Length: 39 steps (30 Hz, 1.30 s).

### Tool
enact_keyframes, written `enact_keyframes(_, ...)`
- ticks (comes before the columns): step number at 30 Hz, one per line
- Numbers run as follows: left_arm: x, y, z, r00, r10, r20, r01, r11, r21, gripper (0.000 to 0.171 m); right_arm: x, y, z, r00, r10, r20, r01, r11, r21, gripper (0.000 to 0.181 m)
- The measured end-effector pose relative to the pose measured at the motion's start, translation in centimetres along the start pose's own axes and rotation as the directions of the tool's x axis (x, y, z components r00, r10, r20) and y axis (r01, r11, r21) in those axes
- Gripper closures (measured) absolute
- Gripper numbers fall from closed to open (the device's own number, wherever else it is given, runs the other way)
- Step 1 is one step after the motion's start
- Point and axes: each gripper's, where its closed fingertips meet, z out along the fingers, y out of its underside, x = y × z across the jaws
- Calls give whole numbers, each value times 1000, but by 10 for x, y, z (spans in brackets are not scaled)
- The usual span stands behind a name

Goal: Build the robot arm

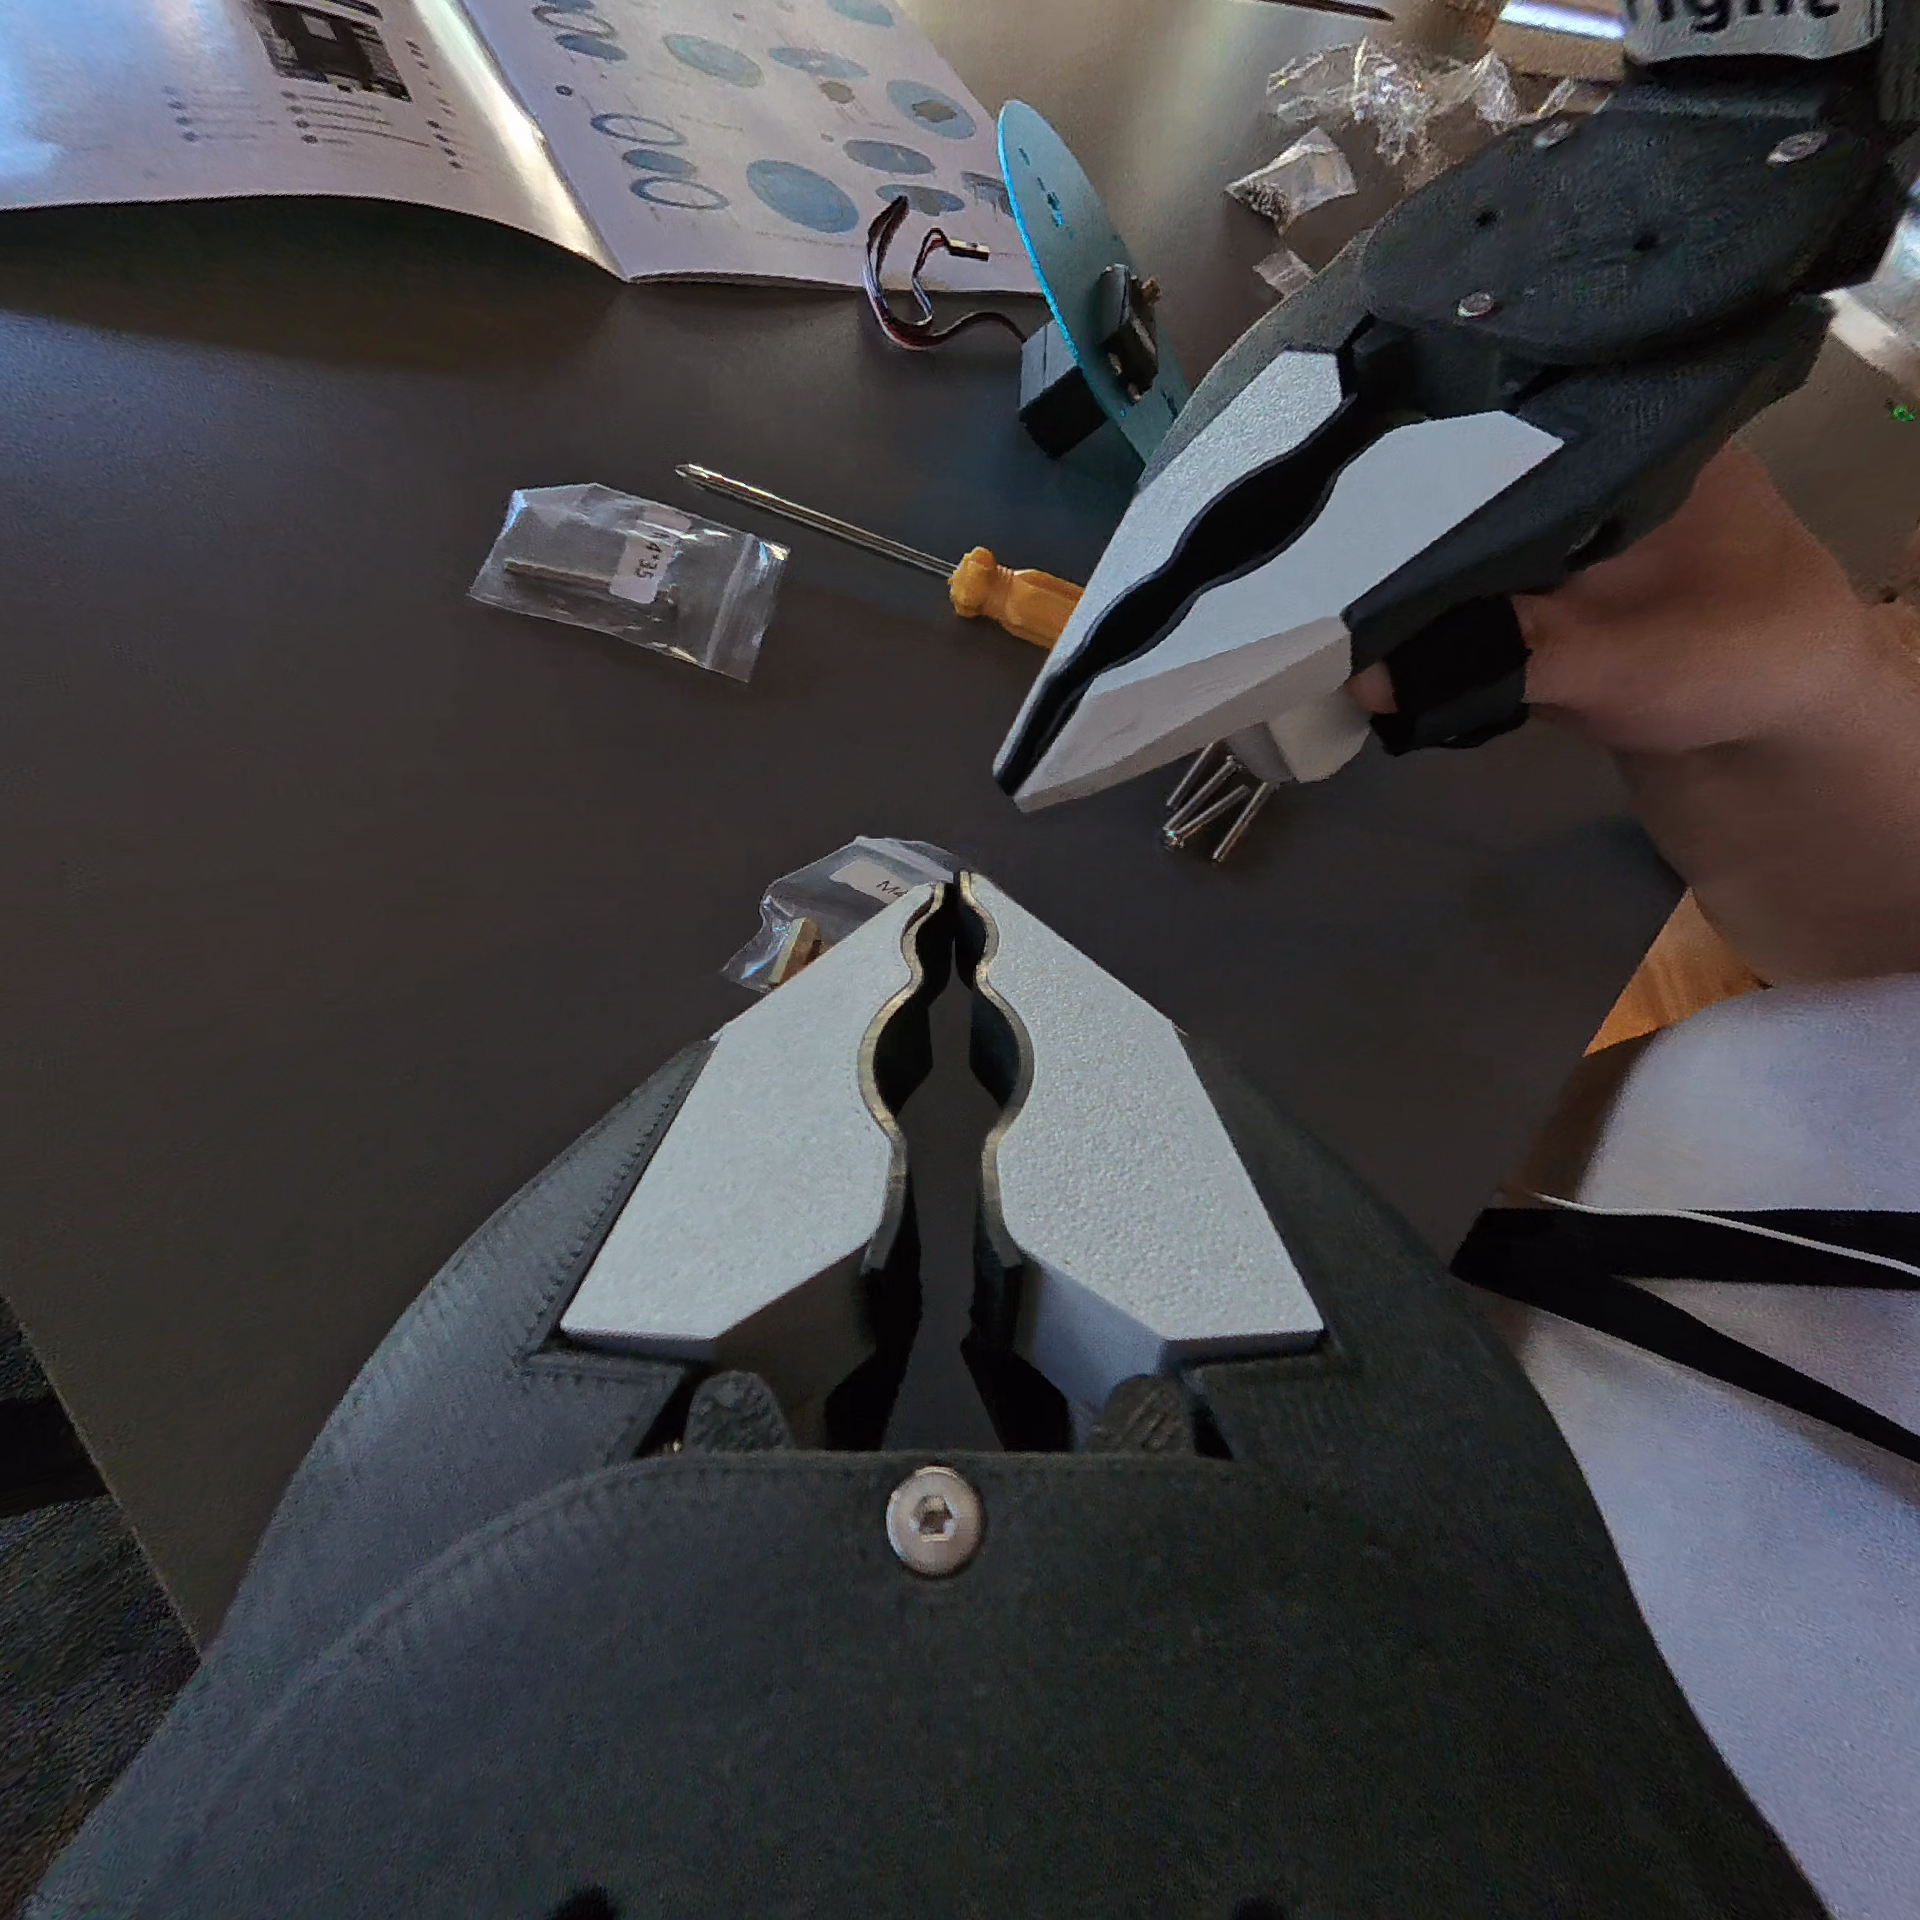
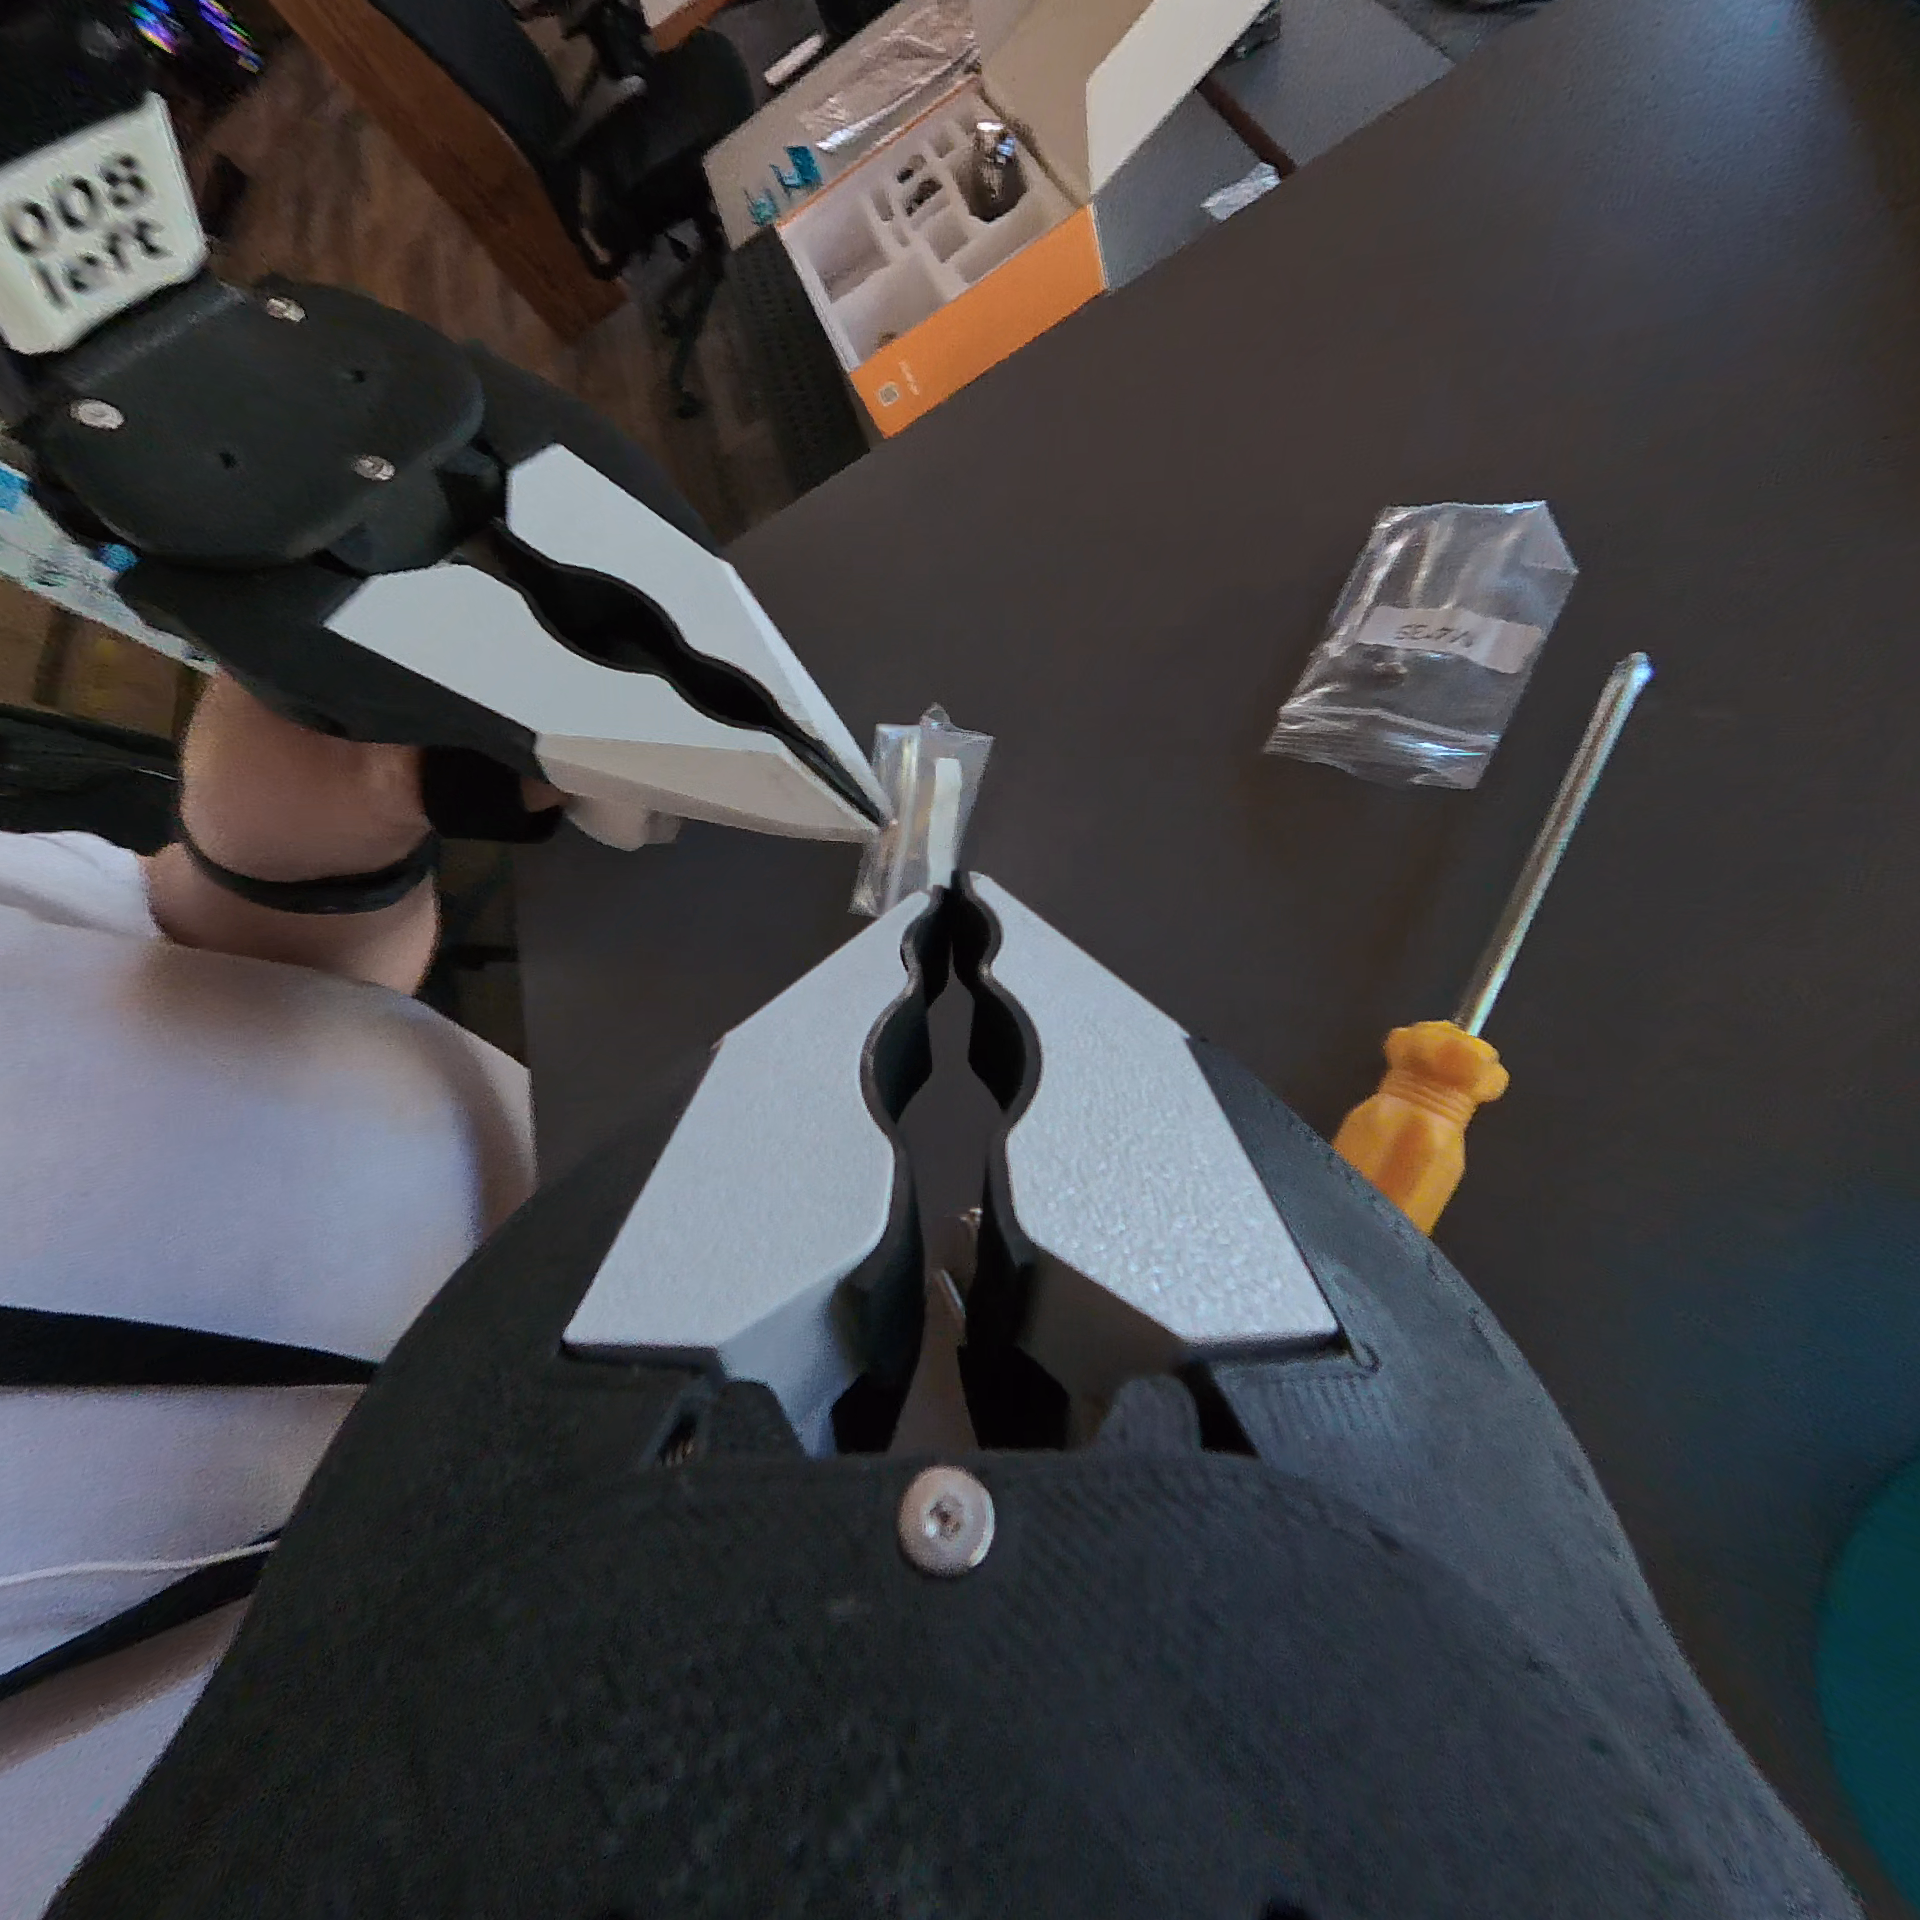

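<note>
My left gripper (image 1: 956, 883) is shut on the edge of a small clear plastic bag (image 1: 831, 914) with a white label and a small brass part inside. In the right wrist view the left gripper (image 2: 878, 816) pinches the bag (image 2: 925, 800) and holds it upright just above the dark table (image 2: 1351, 364). My right gripper (image 2: 954, 888) is shut, with its tips right beside the bag; I see nothing between its jaws. In the left wrist view the right gripper (image 1: 1013, 790) hangs a short way beyond the bag, apart from it. Several loose metal pins (image 1: 1216, 810) lie under it.
A yellow-handled screwdriver (image 1: 1008, 597) (image 2: 1423, 1112) and a second clear bag of hardware (image 1: 634, 577) (image 2: 1423, 655) lie on the table. A teal disc with a black servo (image 1: 1081, 301), a cable (image 1: 914, 281), an open booklet (image 1: 623, 125) and crumpled bags (image 1: 1382, 94) lie beyond. An orange-and-white parts box (image 2: 987, 270) stands off the table's edge. The grippers are tip to tip, or close to it.
</note>
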Motion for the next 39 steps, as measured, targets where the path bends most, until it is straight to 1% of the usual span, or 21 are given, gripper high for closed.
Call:
enact_keyframes(2, 4, -2, 0, 999, -13, -34, 13, 1000, 10, 171, -10, -3, 2, 992, 60, 108, -63, 998, 25, 181)
enact_keyframes(4, 9, -3, 1, 997, -30, -71, 31, 999, 12, 171, -22, -3, 3, 970, 111, 218, -117, 993, 13, 181)
enact_keyframes(5, 10, -3, 2, 996, -33, -77, 35, 999, 14, 171, -22, -2, 4, 970, 111, 217, -117, 993, 14, 181)
enact_keyframes(7, 9, -4, 2, 997, -34, -72, 35, 999, 18, 171, -15, 0, 7, 987, 72, 147, -75, 997, 14, 162)
enact_keyframes(8, 10, -5, 2, 997, -36, -75, 37, 999, 22, 171, -12, 0, 8, 993, 47, 106, -48, 999, 10, 160)
enact_keyframes(10, 10, -5, 2, 996, -39, -77, 41, 999, 25, 171, -11, 0, 8, 997, 14, 76, -14, 1000, 8, 165)
enact_keyframes(13, 11, -4, 2, 996, -31, -85, 33, 999, 17, 171, -16, 3, 9, 990, 47, 132, -46, 999, -5, 177)
enact_keyframes(18, 14, -3, 2, 996, 5, -90, -4, 1000, 9, 171, -18, 5, 8, 980, 83, 183, -80, 996, -24, 180)
enact_keyframes(20, 15, -2, 1, 995, 18, -95, -18, 1000, 4, 171, -19, 7, 9, 979, 78, 190, -73, 997, -31, 179)
enact_keyframes(23, 18, -2, 0, 991, 6, -132, -5, 1000, 7, 171, -20, 7, 8, 977, 77, 200, -71, 997, -37, 181)
enact_keyframes(25, 18, -2, -1, 991, 3, -137, -2, 1000, 6, 171, -17, 7, 6, 981, 72, 179, -65, 997, -42, 181)
enact_keyframes(29, 10, 1, 2, 998, 38, -49, -38, 999, -15, 171, -12, 7, 8, 986, 87, 143, -84, 996, -33, 181)
enact_keyframes(33, 4, 1, 3, 1000, 26, -3, -26, 1000, -14, 171, -9, 5, 9, 983, 124, 134, -122, 992, -17, 181)
enact_keyframes(39, -1, 5, 6, 995, 50, 82, -47, 998, -40, 171, -4, 6, 13, 996, 74, 49, -73, 997, -16, 181)
